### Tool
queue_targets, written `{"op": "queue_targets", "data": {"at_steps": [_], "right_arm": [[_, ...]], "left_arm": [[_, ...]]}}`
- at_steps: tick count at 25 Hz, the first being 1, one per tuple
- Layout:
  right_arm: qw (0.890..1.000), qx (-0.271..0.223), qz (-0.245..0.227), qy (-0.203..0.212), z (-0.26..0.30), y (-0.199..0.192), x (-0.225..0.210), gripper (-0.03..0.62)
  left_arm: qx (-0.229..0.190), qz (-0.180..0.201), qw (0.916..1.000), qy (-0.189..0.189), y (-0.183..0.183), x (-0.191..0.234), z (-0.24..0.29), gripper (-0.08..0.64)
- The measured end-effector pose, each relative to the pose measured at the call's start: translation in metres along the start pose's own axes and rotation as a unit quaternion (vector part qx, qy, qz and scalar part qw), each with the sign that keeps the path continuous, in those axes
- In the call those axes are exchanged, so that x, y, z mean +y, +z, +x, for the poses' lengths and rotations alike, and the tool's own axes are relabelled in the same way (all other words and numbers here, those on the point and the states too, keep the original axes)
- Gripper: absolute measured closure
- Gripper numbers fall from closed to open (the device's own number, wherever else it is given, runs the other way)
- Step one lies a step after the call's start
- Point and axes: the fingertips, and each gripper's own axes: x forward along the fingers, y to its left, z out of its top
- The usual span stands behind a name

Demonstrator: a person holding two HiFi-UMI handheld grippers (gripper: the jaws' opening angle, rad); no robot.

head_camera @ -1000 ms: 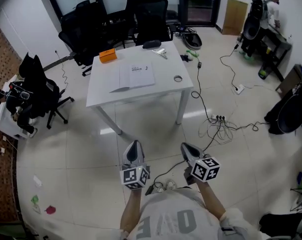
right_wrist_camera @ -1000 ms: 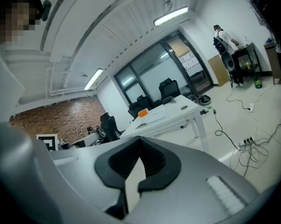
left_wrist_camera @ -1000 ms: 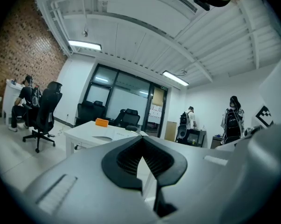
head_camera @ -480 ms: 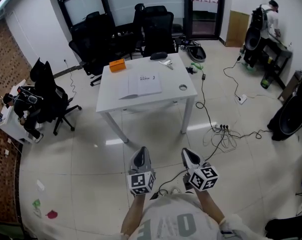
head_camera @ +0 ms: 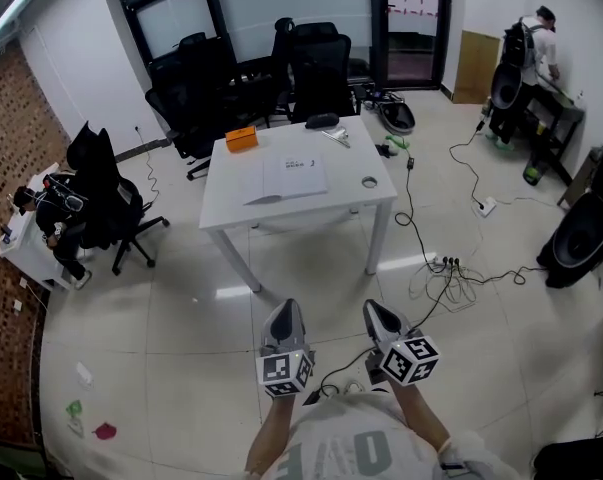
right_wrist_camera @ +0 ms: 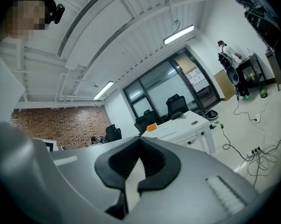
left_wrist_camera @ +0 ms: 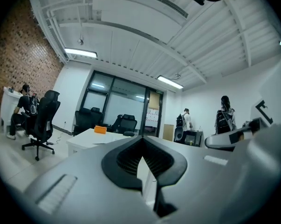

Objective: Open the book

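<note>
A white book (head_camera: 292, 178) lies closed and flat on the white table (head_camera: 231, 203), well ahead of me across the floor. My left gripper (head_camera: 286, 317) and right gripper (head_camera: 378, 316) are held side by side in front of my chest, both pointing level at the table, both shut and holding nothing. In the left gripper view the left gripper (left_wrist_camera: 141, 149) has its jaws together, with the table (left_wrist_camera: 86, 137) far off. The right gripper (right_wrist_camera: 139, 144) shows jaws together too, and the table (right_wrist_camera: 187, 125) lies beyond them.
On the table are an orange box (head_camera: 241, 139), a dark pouch (head_camera: 322, 121), a small ring-shaped object (head_camera: 369, 181) and a small pale item (head_camera: 338, 136). Black office chairs (head_camera: 316, 68) stand behind it. Cables and a power strip (head_camera: 443, 264) lie on the floor at right. People stand at far right and left.
The table and book have shifted lower and nearer in the head view. Both grippers stay side by side and shut, sitting slightly lower in the picture.
</note>
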Motion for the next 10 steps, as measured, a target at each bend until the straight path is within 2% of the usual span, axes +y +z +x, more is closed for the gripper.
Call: {"op": "queue_targets", "data": {"at_steps": [4, 10], "right_arm": [[1.0, -0.005, 0.003, 0.008, 0.0003, 0.0015, 0.0028, 0.592], [1.0, -0.001, 0.003, -0.002, 0.0034, 0.0023, -0.0003, 0.592]], "left_arm": [[-0.009, -0.002, 1.0, -0.002, 0.0042, 0.0011, -0.0004, 0.543], [-0.01, 0.002, 0.9999, -0.003, 0.0063, 0.0018, 0.0035, 0.543]]}}
